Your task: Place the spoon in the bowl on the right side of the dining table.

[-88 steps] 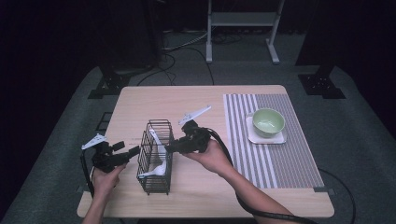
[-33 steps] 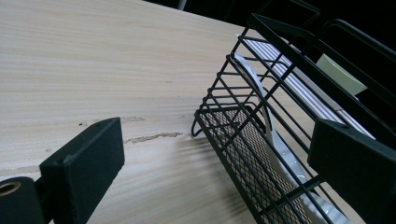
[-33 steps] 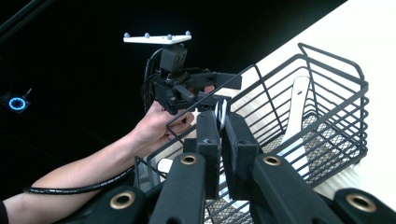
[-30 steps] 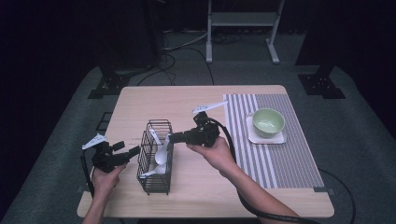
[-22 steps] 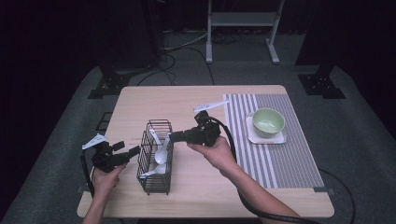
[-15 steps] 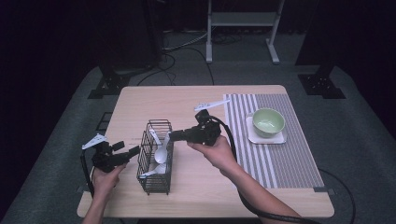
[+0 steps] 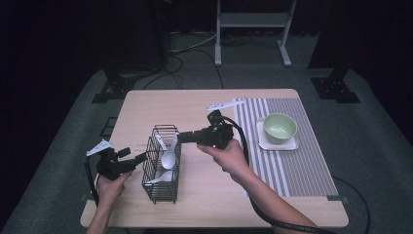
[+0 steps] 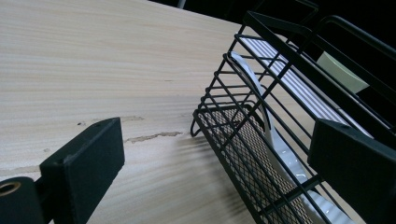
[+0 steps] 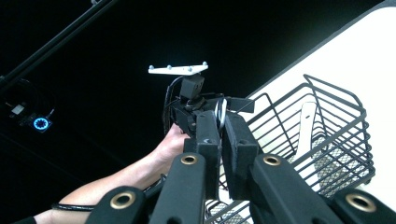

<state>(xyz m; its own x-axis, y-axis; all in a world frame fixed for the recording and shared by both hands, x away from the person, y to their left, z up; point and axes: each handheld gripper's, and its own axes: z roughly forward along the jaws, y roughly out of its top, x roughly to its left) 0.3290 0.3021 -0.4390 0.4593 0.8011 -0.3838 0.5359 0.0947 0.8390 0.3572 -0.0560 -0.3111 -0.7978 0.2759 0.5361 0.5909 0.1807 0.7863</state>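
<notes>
Nearest to us, our left gripper [image 7: 141, 158] rests low at the table's [image 7: 146, 107] left edge with its jaws spread; in the left gripper view one jaw stands in front of the black wire basket's [image 8: 261, 135] side, though we cannot tell whether it touches. The basket stands upright on the wood, holding a white spoon [image 7: 168, 157] that leans with its handle up, and a second white spoon [image 7: 160, 178] lying lower inside. Our right gripper [image 7: 181, 138] hovers above the basket's top, its jaws pressed together and empty. Farther off, a green bowl [image 7: 280, 127] sits on a white coaster [image 7: 280, 144] on the striped mat [image 7: 302, 165]. We see no readable writing or labels.
</notes>
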